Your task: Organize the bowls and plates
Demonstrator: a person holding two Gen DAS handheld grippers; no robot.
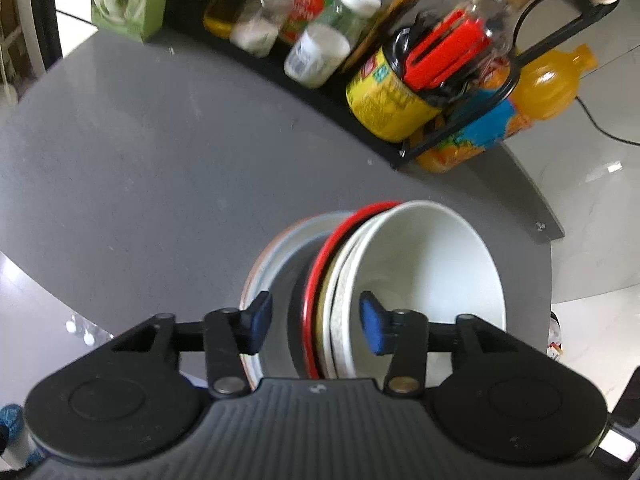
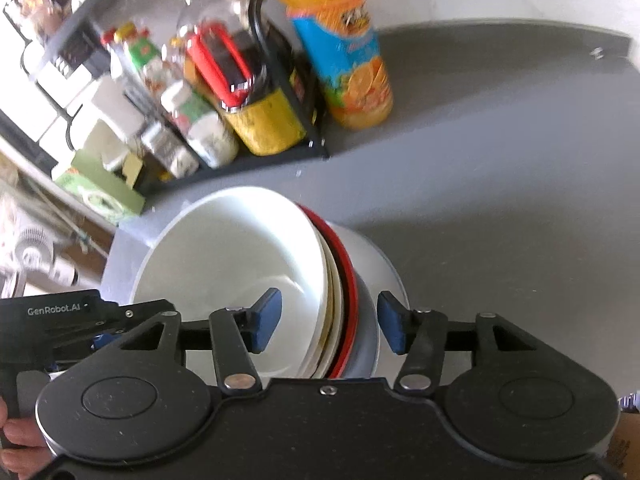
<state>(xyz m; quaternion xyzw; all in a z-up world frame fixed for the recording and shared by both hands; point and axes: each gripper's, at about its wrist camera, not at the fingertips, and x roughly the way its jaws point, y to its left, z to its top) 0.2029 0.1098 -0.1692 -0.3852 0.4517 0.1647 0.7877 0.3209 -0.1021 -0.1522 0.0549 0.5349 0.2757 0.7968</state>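
- Clearly, both claws stood over one nested stack of dishes on the grey desk (image 1: 152, 152), near its right edge by the left wrist view.
- The left claw (image 1: 316, 320) was spread; one blue pad hung inside the white bowl (image 1: 432, 264) and the other outside the stack, so the rims lay between the jaws, seemingly without contact.
- The right claw (image 2: 330, 322) was spread too, straddling the opposite side of the same rims.
- Top to bottom, as far as I could tell: the white bowl, a cream dish, a red-rimmed plate (image 1: 320, 264), and a pale grey bowl (image 1: 280, 248) at the bottom. The white bowl was empty.
- For a good step, I judge both claws should close on all rims together and evenly; the stack looked tilted, and glazed dishes may slide.
- At the far edge a black rack (image 1: 400, 152) carried bottles and jars, a yellow tin (image 1: 384, 100) holding red-handled tools, and an orange juice bottle (image 2: 348, 64) stood just beside it.
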